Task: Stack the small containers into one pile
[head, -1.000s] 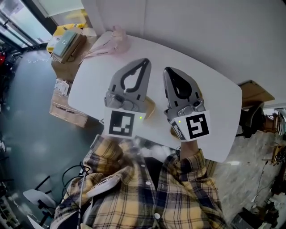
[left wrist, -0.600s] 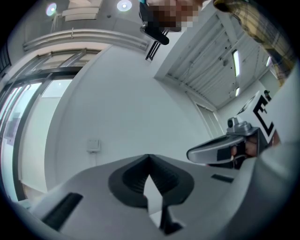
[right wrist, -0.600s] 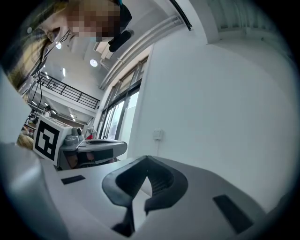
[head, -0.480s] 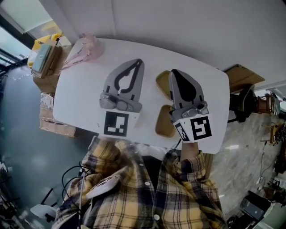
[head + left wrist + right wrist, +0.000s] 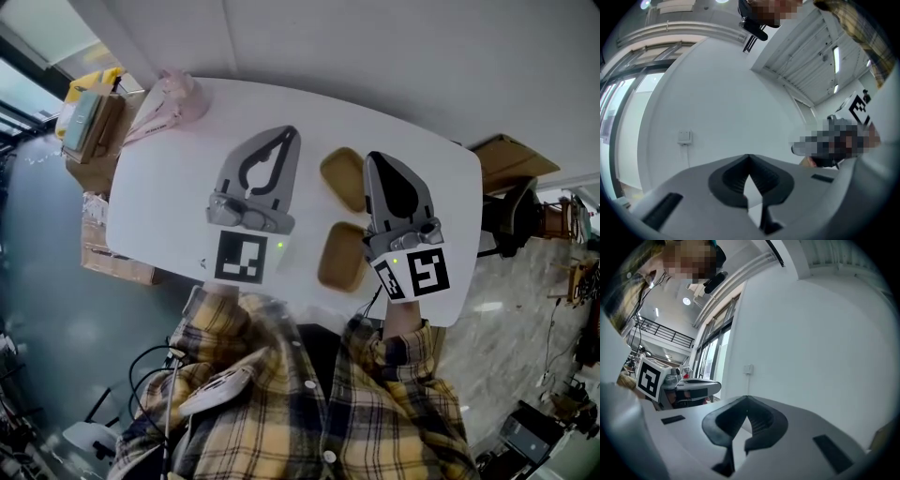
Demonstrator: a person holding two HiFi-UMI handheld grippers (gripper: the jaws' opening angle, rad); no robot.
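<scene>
We see the left gripper (image 5: 290, 134) and the right gripper (image 5: 377, 157) side by side over the white oval table (image 5: 178, 197), both pointing away from the person in the yellow plaid shirt (image 5: 403, 403). In the left gripper view the dark pads (image 5: 729, 180) meet at their tips and nothing stands between them, so this gripper is closed and empty. In the right gripper view the tips also press together with nothing between, so the right gripper is closed and empty too. The task's things are two shallow tan containers with rounded corners; both lie on the table in the space between the grippers, close to the left side of the right gripper. The farther tan container (image 5: 340, 178) lies just beside the right gripper's jaws, and the nearer tan container (image 5: 340, 255) lies just beside its marker cube (image 5: 412, 274). The two are apart, with a narrow strip of table between them, not stacked. Well to the left of the left gripper, at the table's far corner, lies a pale pink object (image 5: 173, 94).
</scene>
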